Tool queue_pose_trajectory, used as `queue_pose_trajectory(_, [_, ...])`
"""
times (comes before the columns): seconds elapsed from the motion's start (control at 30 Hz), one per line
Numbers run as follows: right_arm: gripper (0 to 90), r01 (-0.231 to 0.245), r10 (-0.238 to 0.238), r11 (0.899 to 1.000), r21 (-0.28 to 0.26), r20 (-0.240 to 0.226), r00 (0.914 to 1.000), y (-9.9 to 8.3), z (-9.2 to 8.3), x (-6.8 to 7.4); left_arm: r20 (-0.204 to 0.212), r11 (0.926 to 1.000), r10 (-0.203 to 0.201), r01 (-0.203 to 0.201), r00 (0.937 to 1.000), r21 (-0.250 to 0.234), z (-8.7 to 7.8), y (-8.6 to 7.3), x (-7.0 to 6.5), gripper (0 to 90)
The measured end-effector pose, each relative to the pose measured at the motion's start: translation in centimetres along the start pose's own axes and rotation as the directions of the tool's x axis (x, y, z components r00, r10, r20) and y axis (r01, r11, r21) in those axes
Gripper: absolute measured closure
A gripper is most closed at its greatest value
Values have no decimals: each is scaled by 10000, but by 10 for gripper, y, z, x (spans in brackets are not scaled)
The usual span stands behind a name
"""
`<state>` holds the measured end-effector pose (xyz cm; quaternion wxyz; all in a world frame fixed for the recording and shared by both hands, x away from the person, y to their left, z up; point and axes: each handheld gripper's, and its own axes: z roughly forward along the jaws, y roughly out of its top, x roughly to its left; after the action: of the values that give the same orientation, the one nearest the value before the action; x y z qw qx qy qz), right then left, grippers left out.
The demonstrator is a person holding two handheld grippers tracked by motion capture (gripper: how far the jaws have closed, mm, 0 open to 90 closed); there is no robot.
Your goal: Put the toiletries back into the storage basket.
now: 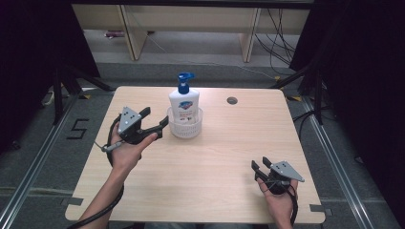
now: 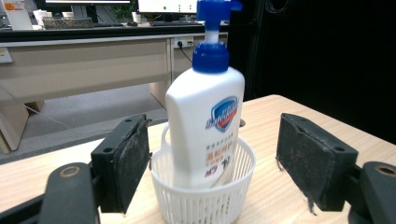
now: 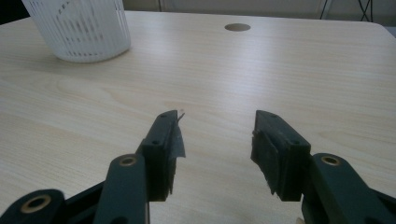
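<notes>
- Jaws of the right gripper [image 3: 217,135] stand spread with bare surface [image 3: 261,74] between them, holding nothing; in the high view this gripper [image 1: 261,164] sits low at the near right, in the person's right hand [image 1: 279,194].
- Ahead of those jaws and off to their left, well apart, stands the basket [image 3: 79,30]; straight ahead and farther off, a round hole [image 3: 237,27] in the surface.
- Jaws of the left gripper [image 2: 212,154] are spread wide, one on each side of the basket [image 2: 205,198]; the left pad looks to be at the rim, though contact cannot be told, and the right pad is clear of it.
- Bottle [image 2: 205,116], white with a blue pump, stands upright inside the basket, between the jaws and just beyond the pads.
- From above, the left gripper [image 1: 157,124], in the left hand [image 1: 126,150], reaches the basket [image 1: 185,126] from its left; the bottle [image 1: 184,102] rises out of it at the middle far part of the surface [image 1: 200,167].
- Beyond the surface, behind the bottle, lie desks [image 2: 84,60] and floor [image 1: 200,59].
</notes>
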<state>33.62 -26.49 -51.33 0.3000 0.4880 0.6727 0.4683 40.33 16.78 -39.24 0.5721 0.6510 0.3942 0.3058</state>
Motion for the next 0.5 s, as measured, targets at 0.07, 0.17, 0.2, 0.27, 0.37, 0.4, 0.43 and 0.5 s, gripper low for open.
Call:
queue_pose_trajectory(0.07, [514, -5, 5, 10000, -4, 3, 10000, 0, 0, 0, -5, 10000, -22, 22, 10000, 29, -5, -8, 1, 250])
queue_pose_trajectory(0.17, [514, -31, 31, 10000, -15, 11, 10000, 0, 0, 0, -77, 10000, 12, -12, 10000, 14, -14, -23, 3, 258])
queue_pose_trajectory(0.2, [514, -36, 36, 10000, -3, 8, 10000, 0, 0, 0, -104, 10000, 4, -4, 9999, 23, -16, -28, 3, 261])
queue_pose_trajectory(0.27, [514, -48, 48, 10000, 8, 27, 10000, 0, 1, 1, -123, 10000, 6, -6, 9999, 61, -21, -40, 3, 265])
queue_pose_trajectory(0.37, [514, -34, 34, 10000, 11, 34, 10000, 0, 1, 1, -149, 9999, -24, 26, 9999, 139, -26, -62, 4, 275])
queue_pose_trajectory(0.4, [514, -35, 35, 10000, 13, 35, 10000, 0, 1, 1, -143, 9997, -67, 70, 9999, 227, -27, -72, 5, 278])
queue_pose_trajectory(0.43, [513, -45, 45, 10000, 17, 30, 10000, 0, 1, 1, -172, 9995, -123, 128, 9998, 290, -29, -77, 5, 280])
queue_pose_trajectory(0.5, [513, -45, 45, 10000, 6, 30, 10000, 0, 1, 1, -243, 9989, -101, 113, 9997, 465, -31, -91, 8, 284])
